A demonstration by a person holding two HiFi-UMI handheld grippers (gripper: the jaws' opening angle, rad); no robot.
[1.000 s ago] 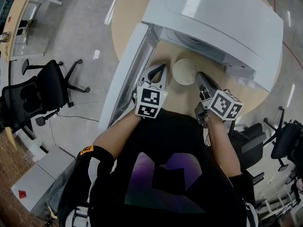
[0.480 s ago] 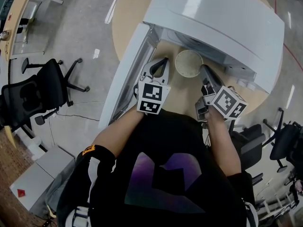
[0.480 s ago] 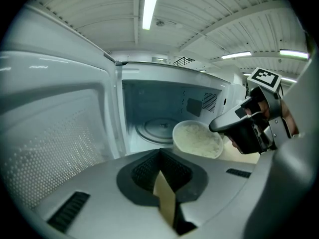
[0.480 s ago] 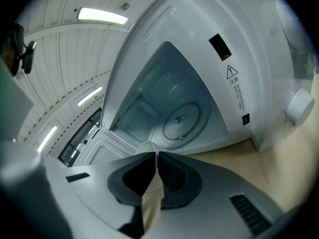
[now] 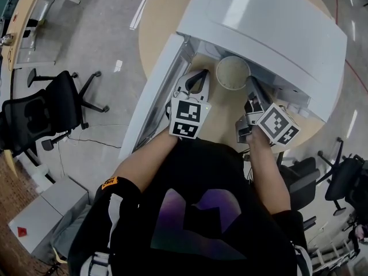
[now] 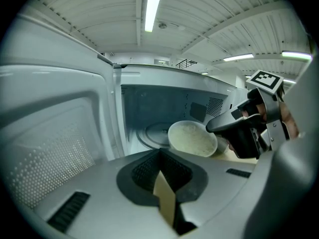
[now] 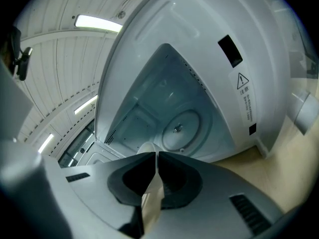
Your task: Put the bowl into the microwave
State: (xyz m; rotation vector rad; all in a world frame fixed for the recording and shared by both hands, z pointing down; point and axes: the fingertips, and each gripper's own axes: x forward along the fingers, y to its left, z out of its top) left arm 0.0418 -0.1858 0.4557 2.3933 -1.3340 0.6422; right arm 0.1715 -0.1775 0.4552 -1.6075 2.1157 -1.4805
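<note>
From the head view, the off-white round bowl point(image 5: 233, 72) is at the mouth of the open white microwave oven point(image 5: 270, 25) on the round tan tabletop point(image 5: 156, 16). Only the right gripper view shows the right tool point(image 7: 153, 156) pinching the bowl's rim. The left gripper view shows the left tool point(image 6: 159, 154) pressed together and empty, with the glass turntable point(image 6: 152, 133) behind the bowl.

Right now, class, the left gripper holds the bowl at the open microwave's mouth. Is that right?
No. The right gripper holds the bowl by its rim at the open microwave's mouth; the left gripper view shows it.
</note>
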